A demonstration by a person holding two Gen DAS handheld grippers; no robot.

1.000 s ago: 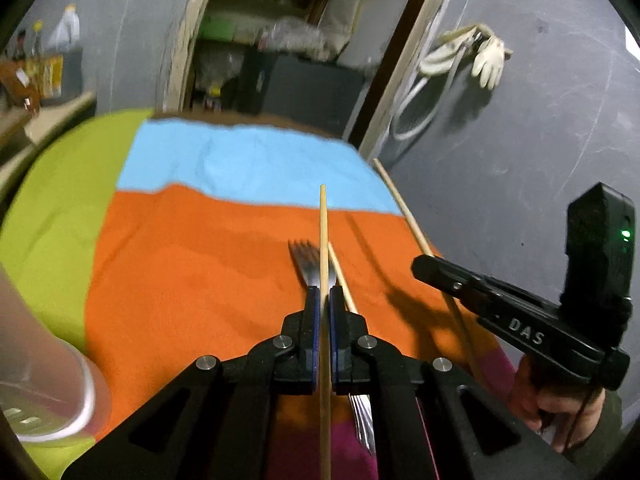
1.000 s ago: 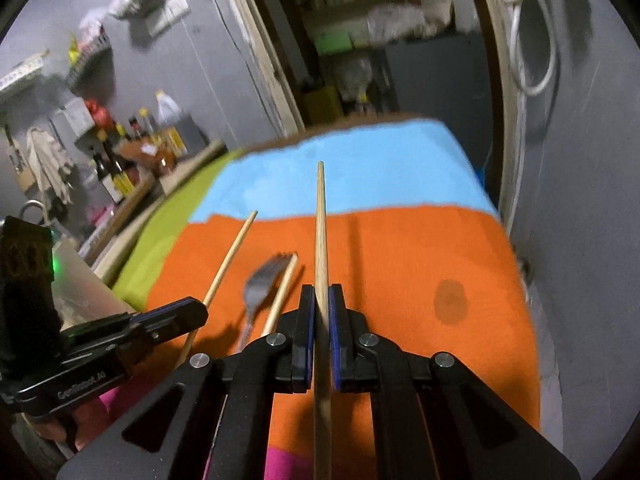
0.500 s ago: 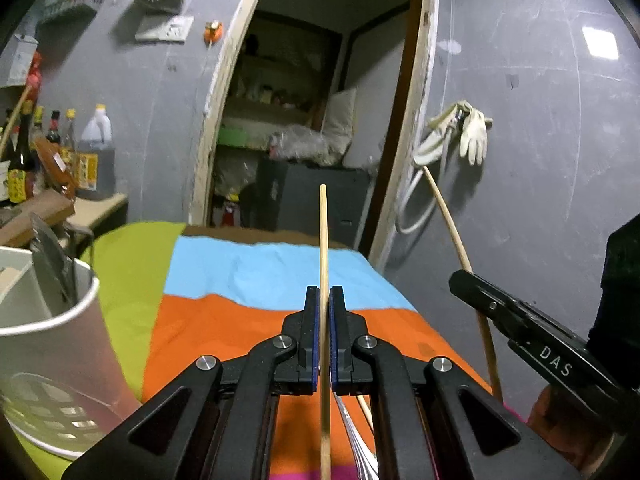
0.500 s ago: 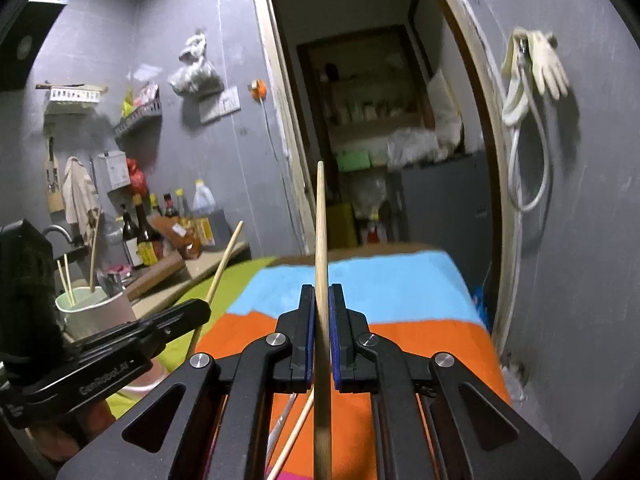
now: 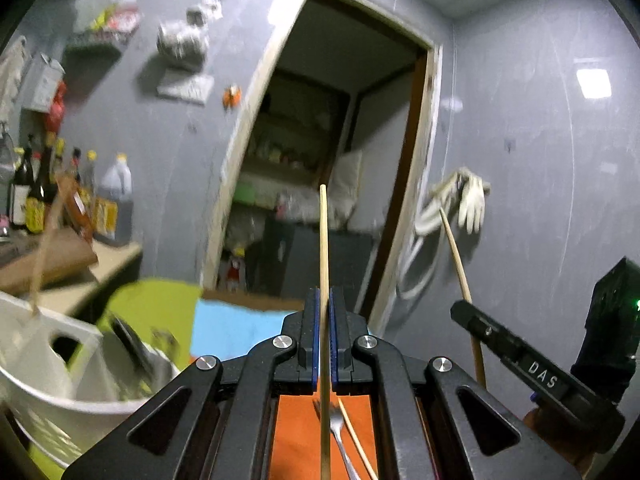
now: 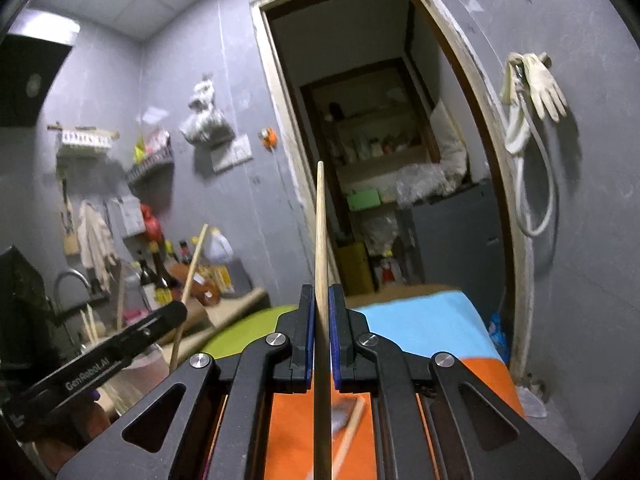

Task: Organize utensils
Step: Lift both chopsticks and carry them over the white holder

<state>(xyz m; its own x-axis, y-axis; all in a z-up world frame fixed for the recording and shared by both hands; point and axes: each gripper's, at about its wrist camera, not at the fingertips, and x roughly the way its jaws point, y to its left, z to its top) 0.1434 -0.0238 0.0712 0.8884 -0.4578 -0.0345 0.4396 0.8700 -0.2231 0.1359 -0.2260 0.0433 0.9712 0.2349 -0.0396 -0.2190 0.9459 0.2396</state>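
My left gripper (image 5: 324,294) is shut on a wooden chopstick (image 5: 323,240) that sticks out level toward the doorway. My right gripper (image 6: 320,292) is shut on a second chopstick (image 6: 320,220) in the same way. In the left wrist view the right gripper (image 5: 458,312) shows at the right with its chopstick (image 5: 456,256) slanting up. In the right wrist view the left gripper (image 6: 180,312) shows at the left with its chopstick (image 6: 192,264). Below the jaws a fork (image 5: 340,436) and a loose chopstick (image 5: 356,436) lie on the orange cloth (image 5: 296,432). A white utensil holder (image 5: 60,364) stands at lower left.
The table wears a striped cloth of orange, blue (image 6: 420,328) and green. A counter with bottles (image 5: 32,200) runs along the left wall. An open doorway (image 6: 380,160) with shelves lies ahead. A glove and hose (image 6: 536,92) hang on the right wall.
Both grippers have risen and tilted up from the table to level, each carrying its chopstick. The fork and one chopstick stay on the cloth. The white holder now sits nearer the left gripper.
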